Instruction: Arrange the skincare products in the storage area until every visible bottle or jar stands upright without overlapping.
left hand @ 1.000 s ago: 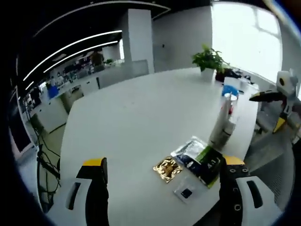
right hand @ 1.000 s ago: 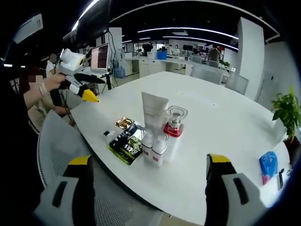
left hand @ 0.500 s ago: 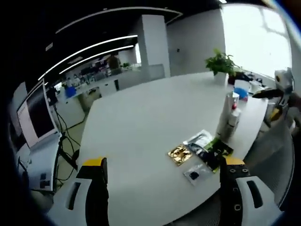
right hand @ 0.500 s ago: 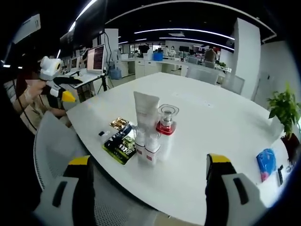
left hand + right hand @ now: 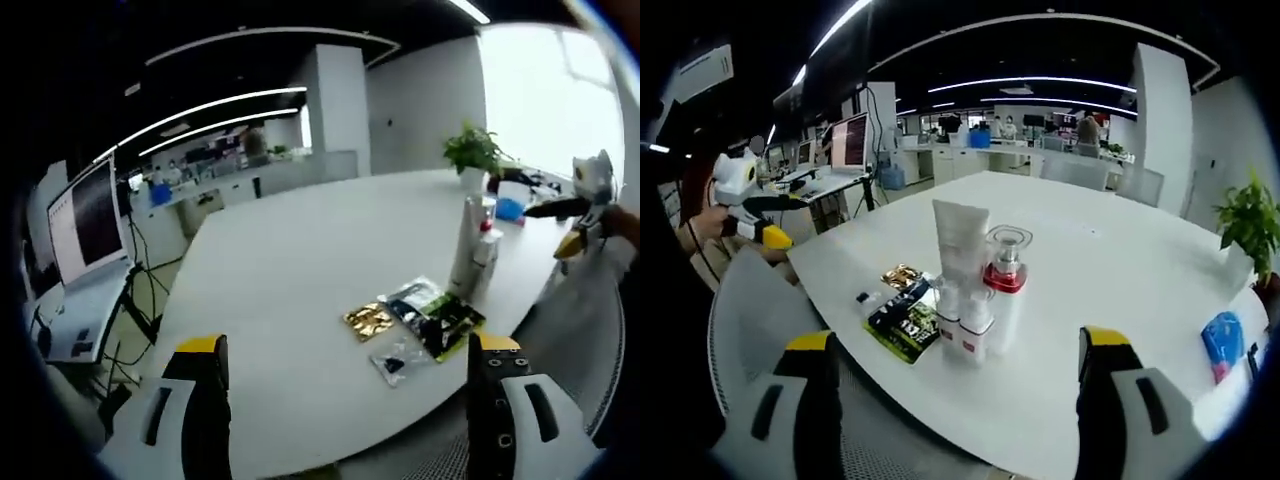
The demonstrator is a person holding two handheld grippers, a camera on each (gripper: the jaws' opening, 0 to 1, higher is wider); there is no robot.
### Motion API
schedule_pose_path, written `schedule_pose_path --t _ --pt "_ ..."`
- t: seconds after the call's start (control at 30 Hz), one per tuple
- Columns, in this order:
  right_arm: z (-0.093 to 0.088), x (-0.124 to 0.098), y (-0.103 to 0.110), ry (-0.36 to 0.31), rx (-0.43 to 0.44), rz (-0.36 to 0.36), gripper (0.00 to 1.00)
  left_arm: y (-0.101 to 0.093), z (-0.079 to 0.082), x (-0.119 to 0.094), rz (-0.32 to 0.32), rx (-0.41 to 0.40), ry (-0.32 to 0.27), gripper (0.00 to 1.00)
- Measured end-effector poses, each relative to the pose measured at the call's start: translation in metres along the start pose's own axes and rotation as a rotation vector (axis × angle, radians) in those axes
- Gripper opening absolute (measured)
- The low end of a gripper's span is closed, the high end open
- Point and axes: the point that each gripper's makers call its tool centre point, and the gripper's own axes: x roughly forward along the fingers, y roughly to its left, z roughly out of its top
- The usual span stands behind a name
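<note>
Both tongs, left tongs point(image 5: 345, 400) and right tongs point(image 5: 955, 395), spread wide, grasping nothing. Skincare bottles point(image 5: 980, 290) upright, clustered near table point(image 5: 1110, 260) edge, sachets point(image 5: 902, 310) flat just beside them (gold one included).

White tube point(image 5: 961, 240), red-collared clear-capped bottle point(image 5: 1006, 285) and two small white bottles point(image 5: 965, 328) stand upright, clustered beside flat sachets point(image 5: 902, 312).
</note>
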Motion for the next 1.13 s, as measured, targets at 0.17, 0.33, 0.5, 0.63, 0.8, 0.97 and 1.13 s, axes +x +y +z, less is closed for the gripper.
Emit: schedule_pose_path --t 0.17,0.33,0.5,0.63,0.8,0.97,1.13 --pt "-0.014 0.004 0.002 0.015 0.012 0.005 1.0 0.001 -0.005 0.0 0.029 0.011 0.003 0.97" --pt "-0.013 0.005 0.0 -0.009 0.028 0.001 1.0 -0.002 -0.003 0.002 0.026 -0.015 -0.015 0.97" --pt "-0.014 0.005 0.0 -0.018 0.058 0.0 1.0 -0.003 -0.007 0.004 0.029 -0.008 0.001 0.97" --pt "-0.014 0.006 -0.001 -0.016 0.061 -0.002 1.0 -0.004 -0.007 0.005 0.022 -0.018 0.003 0.97" --pt "-0.015 0.007 -0.002 -0.019 0.071 -0.013 1.0 -0.008 -0.009 0.008 0.001 -0.007 0.02 0.97" --pt "-0.015 0.007 -0.001 -0.021 0.077 -0.013 1.0 -0.017 -0.009 0.013 -0.03 -0.033 0.019 0.97" --pt "-0.016 0.007 -0.001 -0.014 0.061 -0.017 1.0 -0.031 -0.016 0.018 -0.069 0.001 0.047 0.97"
